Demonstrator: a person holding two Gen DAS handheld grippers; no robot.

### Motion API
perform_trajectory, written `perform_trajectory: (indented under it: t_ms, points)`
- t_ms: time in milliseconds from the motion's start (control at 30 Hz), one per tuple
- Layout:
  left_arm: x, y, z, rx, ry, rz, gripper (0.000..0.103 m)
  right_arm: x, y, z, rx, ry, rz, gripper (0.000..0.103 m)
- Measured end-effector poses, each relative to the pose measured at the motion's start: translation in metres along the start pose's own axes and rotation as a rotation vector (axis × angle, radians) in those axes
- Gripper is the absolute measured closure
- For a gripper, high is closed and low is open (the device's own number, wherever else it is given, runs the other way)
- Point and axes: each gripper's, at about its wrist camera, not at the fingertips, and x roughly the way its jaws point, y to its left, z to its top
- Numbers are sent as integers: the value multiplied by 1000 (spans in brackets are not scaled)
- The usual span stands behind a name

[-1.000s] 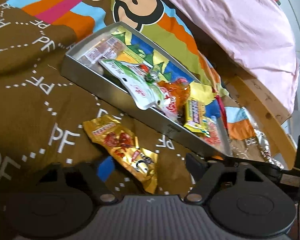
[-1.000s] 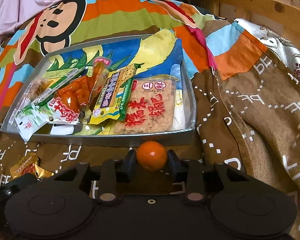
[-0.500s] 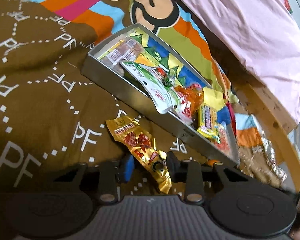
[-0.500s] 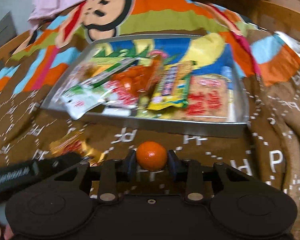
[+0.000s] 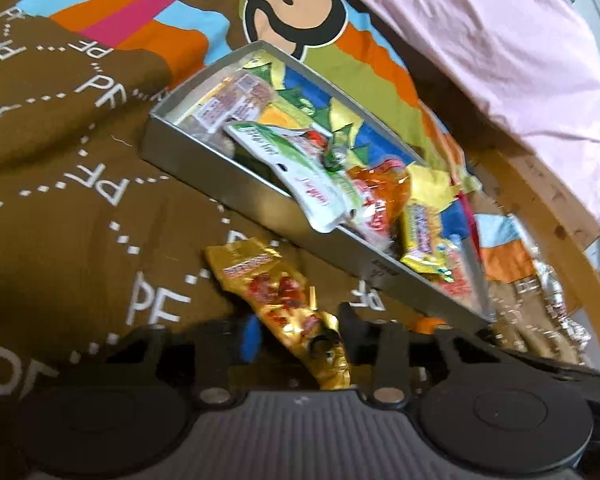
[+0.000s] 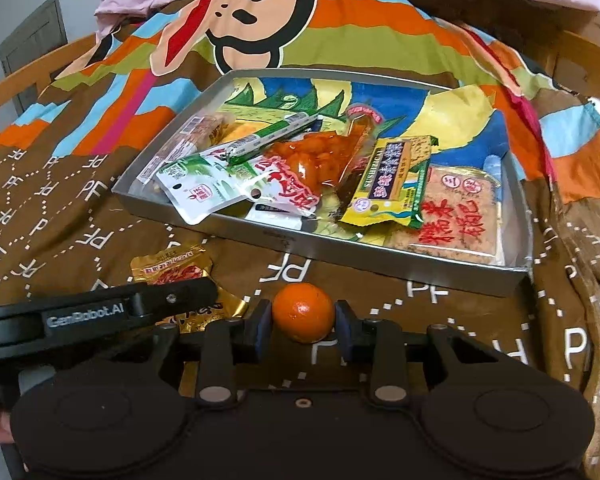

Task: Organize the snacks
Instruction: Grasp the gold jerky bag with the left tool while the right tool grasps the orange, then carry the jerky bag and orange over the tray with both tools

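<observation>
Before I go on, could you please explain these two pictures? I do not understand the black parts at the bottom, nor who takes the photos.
No robot here: a person holds one two-finger tool in each hand, each carrying a forward-looking camera. The black parts are those tools. In the right view, the right gripper has its jaws shut on a small round orange fruit. In the left view, the left gripper jaws are closing around a gold foil snack packet lying on the brown patterned blanket. Behind is a shallow grey metal tray holding several snack packets.
</observation>
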Motion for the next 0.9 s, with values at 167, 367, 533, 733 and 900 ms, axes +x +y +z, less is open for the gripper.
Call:
perform_trajectory:
  t_ms: [167,367,533,733,900]
  points:
    - [-5,-4,-2,19,2,3,69,-2,1,-4,-6,7,-6,67]
    - [-27,-6,-7,12,21,-10,76,-10,-2,-8,15,3,-12,67]
    - [-43,-14,-12,83,0,20,78,-16,-3,-8,39,-13,2,67]
    - [-52,-29,-11,186,-38,29,87,-22,-5,-9,50,-37,2,67]
    - [-52,-33,-12,210,-30,32,87,-34,-10,-7,94,-74,4,67]
